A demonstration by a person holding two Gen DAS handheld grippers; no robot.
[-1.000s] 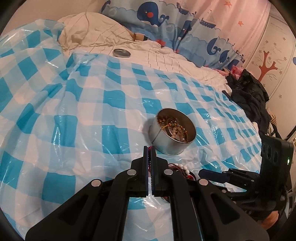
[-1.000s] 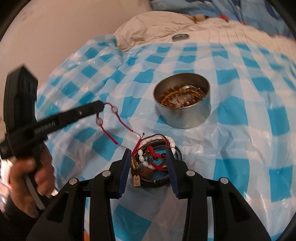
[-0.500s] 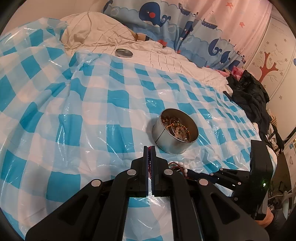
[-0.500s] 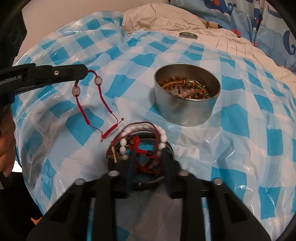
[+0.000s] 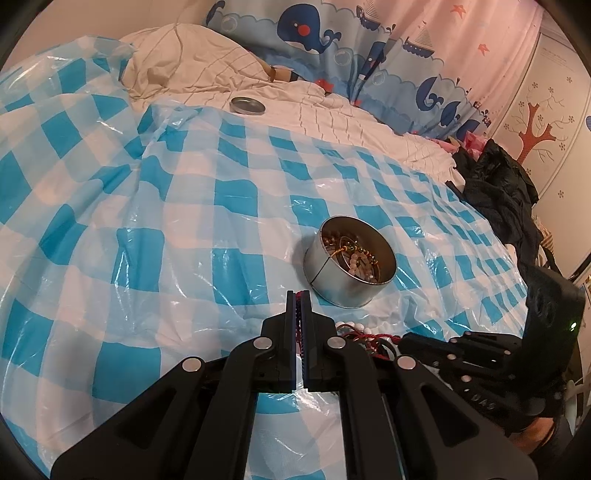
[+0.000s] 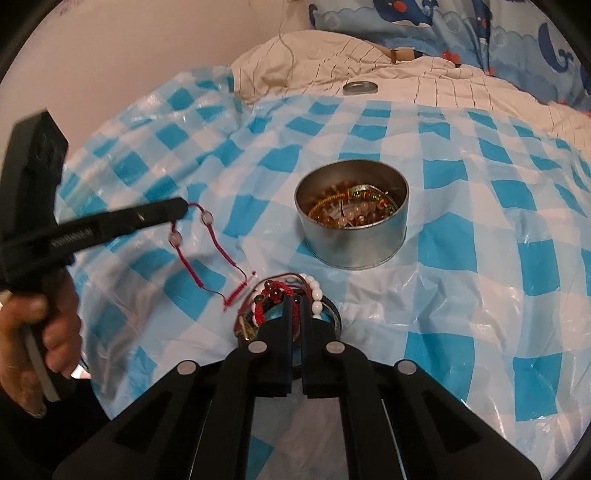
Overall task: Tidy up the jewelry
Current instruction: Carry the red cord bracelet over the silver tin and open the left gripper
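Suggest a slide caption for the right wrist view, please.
Left tool lifts a red cord bracelet beside the open tin.

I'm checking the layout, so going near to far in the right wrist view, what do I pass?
Pile of beaded and red-cord bracelets at the right gripper → open round silver tin of jewelry → flat round silver lid on the cream bedsheet → blue whale-print curtain.

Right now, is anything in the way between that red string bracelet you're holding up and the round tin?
Nothing visible. The red string bracelet hangs from the left gripper, and only bare checkered sheet lies between it and the open round tin.
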